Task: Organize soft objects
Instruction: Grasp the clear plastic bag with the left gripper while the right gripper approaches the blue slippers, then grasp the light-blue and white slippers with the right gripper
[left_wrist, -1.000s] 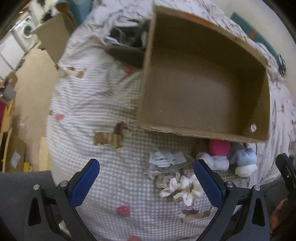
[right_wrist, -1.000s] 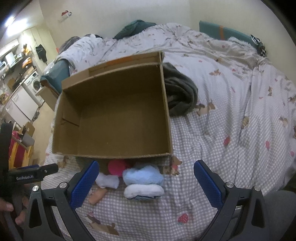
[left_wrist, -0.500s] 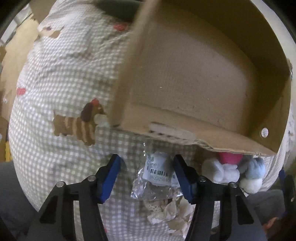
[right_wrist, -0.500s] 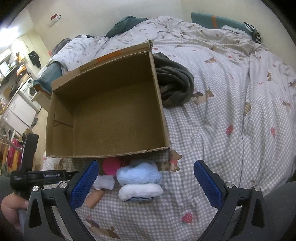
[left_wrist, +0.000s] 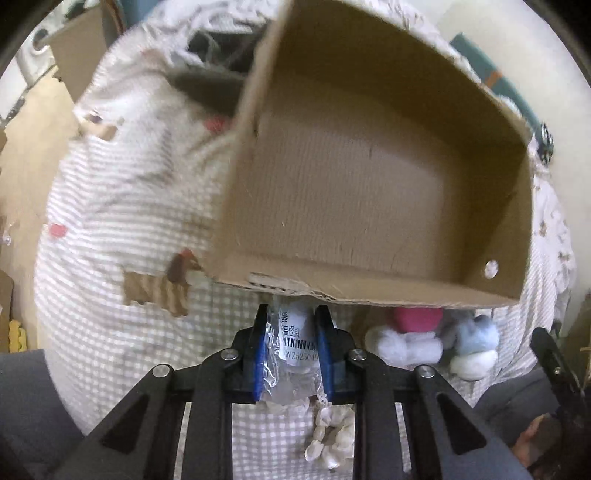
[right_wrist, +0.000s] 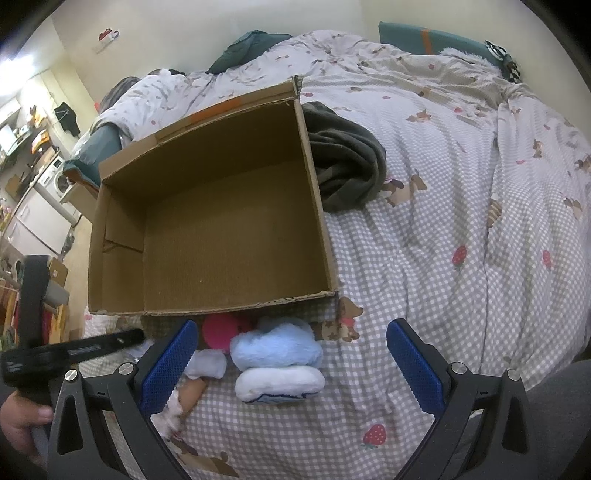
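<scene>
Plastic packet (left_wrist: 291, 354), clear and crinkly with a barcode label, sat pinched between the blue pads of the left hand-held gripper (left_wrist: 291, 347), whose jaws had just been closing onto it; it lay on the checked bedspread (left_wrist: 110, 332) just in front of the cardboard box (left_wrist: 369, 192), against the box's near wall. A cream frilly fabric piece (left_wrist: 332, 439) trailed from the packet's lower end, farther from the box. Also in front of the box, to the packet's right, lay the pink plush (left_wrist: 417, 319), a white fluffy piece (left_wrist: 402, 347) and a pale blue and white plush (left_wrist: 474, 347). The box itself looked empty, so I judged the sorting to be barely begun. The slick film could slip from the pads on the lift, since only the packet's upper part was gripped, and the dangling fabric could catch on the box's torn near edge or drop out. The right hand-held gripper (right_wrist: 291, 354) hung with its jaws wide apart, nothing between them, above the blue plush (right_wrist: 277, 350) near the box's front. Only the right wrist view showed the dark grey blanket (right_wrist: 347, 166) bunched beside the box's right wall, the whole bed beyond, and the person's hand (right_wrist: 22, 417) on the left tool's handle; only the left wrist view showed the grip on the packet.
</scene>
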